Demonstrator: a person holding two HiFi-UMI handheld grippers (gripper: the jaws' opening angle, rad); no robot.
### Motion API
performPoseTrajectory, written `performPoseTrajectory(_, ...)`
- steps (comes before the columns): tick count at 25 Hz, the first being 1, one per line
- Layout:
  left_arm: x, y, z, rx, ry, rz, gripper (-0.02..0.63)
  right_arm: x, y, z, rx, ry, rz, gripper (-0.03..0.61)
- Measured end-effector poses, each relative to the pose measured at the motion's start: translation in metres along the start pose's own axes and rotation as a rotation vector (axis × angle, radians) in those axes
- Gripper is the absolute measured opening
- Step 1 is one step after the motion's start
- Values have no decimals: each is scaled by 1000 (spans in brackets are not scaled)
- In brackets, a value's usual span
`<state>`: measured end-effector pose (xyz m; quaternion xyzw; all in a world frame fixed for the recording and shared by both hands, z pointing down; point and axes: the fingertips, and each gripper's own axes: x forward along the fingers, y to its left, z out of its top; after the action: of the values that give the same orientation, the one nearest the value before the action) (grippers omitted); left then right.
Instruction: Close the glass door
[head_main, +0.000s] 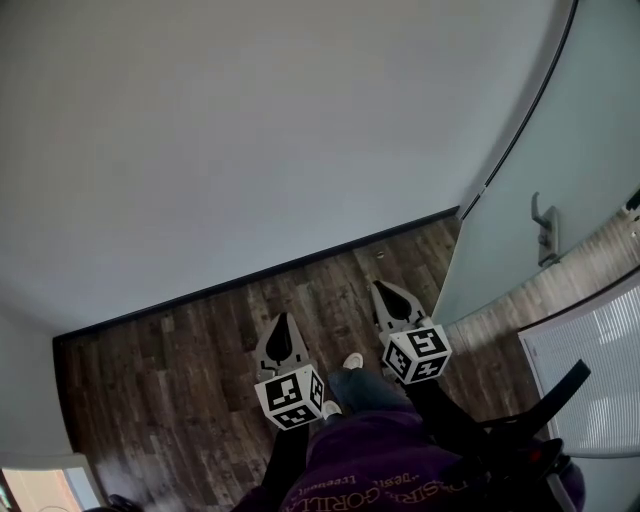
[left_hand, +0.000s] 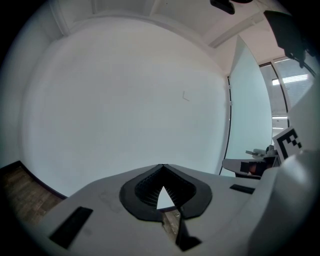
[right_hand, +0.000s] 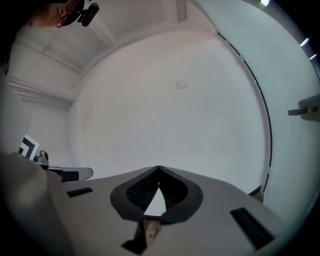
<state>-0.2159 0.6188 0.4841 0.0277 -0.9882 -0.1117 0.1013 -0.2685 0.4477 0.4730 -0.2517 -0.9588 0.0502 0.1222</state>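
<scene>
Door (head_main: 575, 130) at the frame's right looks open, handle (head_main: 545, 232) untouched; left hand-held gripper (head_main: 283, 322) and right hand-held gripper (head_main: 383, 292) (both pinched together, empty) sit short of it.

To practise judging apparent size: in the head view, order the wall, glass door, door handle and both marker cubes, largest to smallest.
1. Wall.
2. Glass door.
3. Left cube and right cube: they look alike, so tied; both sit nearest the camera.
4. Handle, thin and farther off.

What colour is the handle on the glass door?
Grey. The handle on the glass door shows best in the head view.
</scene>
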Motion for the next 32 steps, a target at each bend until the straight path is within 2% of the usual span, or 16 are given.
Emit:
performPoseTrajectory(4, 40, -3, 10, 16, 11, -17, 0, 29, -25, 12, 17, -10, -28, -3)
performPoseTrajectory(8, 95, -24, 20, 44, 16, -61, 0, 61, -65, 26, 29, -23, -61, -3)
performPoseTrajectory(13, 168, -77, 26, 91, 20, -181, 0, 73, -137, 37, 66, -61, -167, -3)
performPoseTrajectory(17, 205, -122, 25, 115, 39, -269, 0, 66, -187, 45, 90, -81, -253, -3)
performPoseTrajectory(24, 240, -195, 25, 135, 60, -432, 0, 35, -243, 57, 108, -112, -395, -3)
performPoseTrajectory(32, 238, -277, 4, 183, 106, -626, 0, -26, -284, 52, 152, -158, -569, -3)
